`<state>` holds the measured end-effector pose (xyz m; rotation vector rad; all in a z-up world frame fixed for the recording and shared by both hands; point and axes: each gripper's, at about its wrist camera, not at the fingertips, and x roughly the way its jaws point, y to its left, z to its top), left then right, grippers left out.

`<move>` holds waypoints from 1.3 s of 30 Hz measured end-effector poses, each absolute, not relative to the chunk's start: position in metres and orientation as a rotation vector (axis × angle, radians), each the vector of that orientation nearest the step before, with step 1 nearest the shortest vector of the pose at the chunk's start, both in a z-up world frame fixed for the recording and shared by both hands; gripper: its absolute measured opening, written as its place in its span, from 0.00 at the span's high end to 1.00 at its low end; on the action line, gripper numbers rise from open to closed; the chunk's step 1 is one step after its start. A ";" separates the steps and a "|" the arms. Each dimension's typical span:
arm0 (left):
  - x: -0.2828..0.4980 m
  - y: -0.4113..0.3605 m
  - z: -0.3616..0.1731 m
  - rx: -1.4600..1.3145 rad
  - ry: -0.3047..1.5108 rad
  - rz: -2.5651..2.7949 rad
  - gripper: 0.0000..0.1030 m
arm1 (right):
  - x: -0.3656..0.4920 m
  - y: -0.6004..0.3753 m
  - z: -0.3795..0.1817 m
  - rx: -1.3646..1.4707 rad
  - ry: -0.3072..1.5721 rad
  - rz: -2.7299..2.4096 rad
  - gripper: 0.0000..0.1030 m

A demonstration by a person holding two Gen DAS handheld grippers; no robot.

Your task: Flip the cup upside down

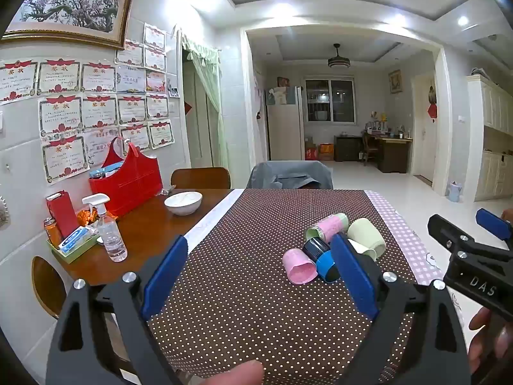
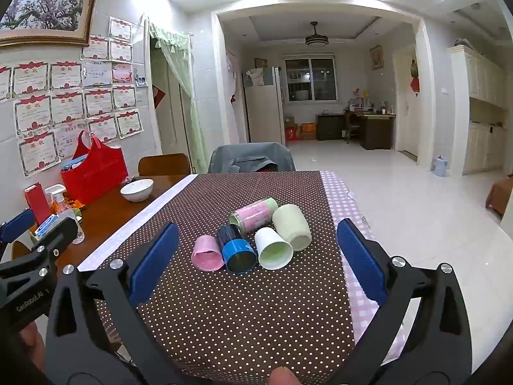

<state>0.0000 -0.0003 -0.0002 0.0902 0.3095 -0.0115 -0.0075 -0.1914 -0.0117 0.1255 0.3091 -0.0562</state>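
Observation:
Several cups lie on their sides in a cluster on the brown dotted cloth point(image 2: 243, 304): a pink cup point(image 2: 207, 253), a blue and black cup point(image 2: 237, 248), a white cup point(image 2: 274, 247), a pale green cup point(image 2: 291, 226) and a pink and green cup point(image 2: 255, 213). The cluster also shows in the left wrist view, with the pink cup point(image 1: 299, 266) nearest. My left gripper point(image 1: 259, 268) is open and empty, short of the cups and left of them. My right gripper point(image 2: 256, 256) is open and empty, its fingers either side of the cluster but nearer the camera.
A white bowl point(image 1: 183, 202), a spray bottle point(image 1: 107, 231), a red basket point(image 1: 126, 181) and a tray of small items point(image 1: 72, 243) stand on the wooden table at the left. A pink checked cloth point(image 2: 346, 211) lies along the right edge. Two chairs stand behind the table.

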 end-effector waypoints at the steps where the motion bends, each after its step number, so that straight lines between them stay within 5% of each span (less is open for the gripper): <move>1: 0.000 0.000 0.000 0.089 0.311 -0.013 0.13 | -0.007 -0.191 -0.012 0.121 0.309 -0.056 0.06; 39: 0.000 0.000 0.000 0.090 0.306 -0.012 0.13 | -0.008 -0.189 -0.009 0.119 0.298 -0.053 0.06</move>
